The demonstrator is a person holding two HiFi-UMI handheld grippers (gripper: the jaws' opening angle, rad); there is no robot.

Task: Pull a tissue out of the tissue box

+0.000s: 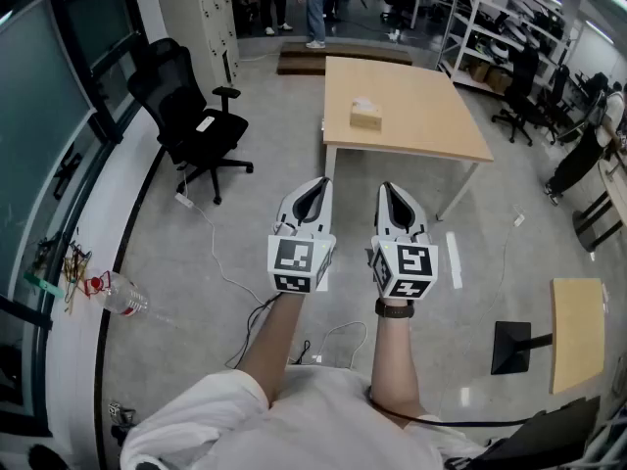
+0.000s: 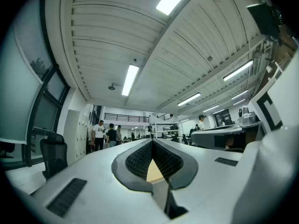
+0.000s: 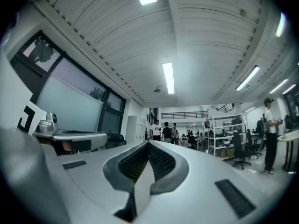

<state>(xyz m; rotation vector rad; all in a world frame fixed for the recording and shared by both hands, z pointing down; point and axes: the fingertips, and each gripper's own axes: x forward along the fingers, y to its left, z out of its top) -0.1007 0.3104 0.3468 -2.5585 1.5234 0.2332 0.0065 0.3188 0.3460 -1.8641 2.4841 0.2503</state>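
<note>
Surface (image 1: pixel 421 125) at twelve o'clock: tissue box (image 1: pixel 366 116) gets shoved if left tongs (image 1: pixel 317 184) and right tongs (image 1: pixel 388 188) arrive closed and empty, as now.

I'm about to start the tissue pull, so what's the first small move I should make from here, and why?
Probably walk toward the table: the tissue box sits on it, well beyond the left hand-held gripper and right hand-held gripper, both shut and empty.
</note>
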